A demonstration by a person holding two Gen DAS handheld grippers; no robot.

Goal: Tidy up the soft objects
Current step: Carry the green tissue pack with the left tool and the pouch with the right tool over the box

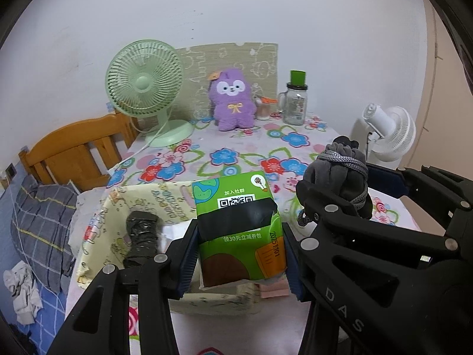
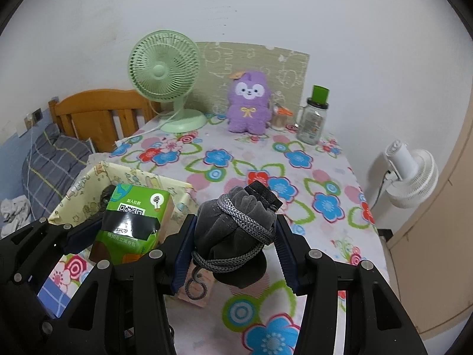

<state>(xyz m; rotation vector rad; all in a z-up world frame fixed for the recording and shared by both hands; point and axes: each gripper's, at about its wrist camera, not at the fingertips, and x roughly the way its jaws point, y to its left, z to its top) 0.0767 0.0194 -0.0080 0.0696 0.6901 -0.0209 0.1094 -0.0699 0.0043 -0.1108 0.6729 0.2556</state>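
Both wrist views look down-forward over the floral table point(image 1: 236, 159) — sharing the fan point(image 2: 164, 68).

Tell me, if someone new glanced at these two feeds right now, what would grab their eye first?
Probably the two loads up front: the left gripper clamps a bright green tissue pack over the pale fabric bin, and the right gripper clamps a grey drawstring pouch above the flowered tablecloth. Next, the purple plush toy upright at the far edge, between the green fan and a glass jar.
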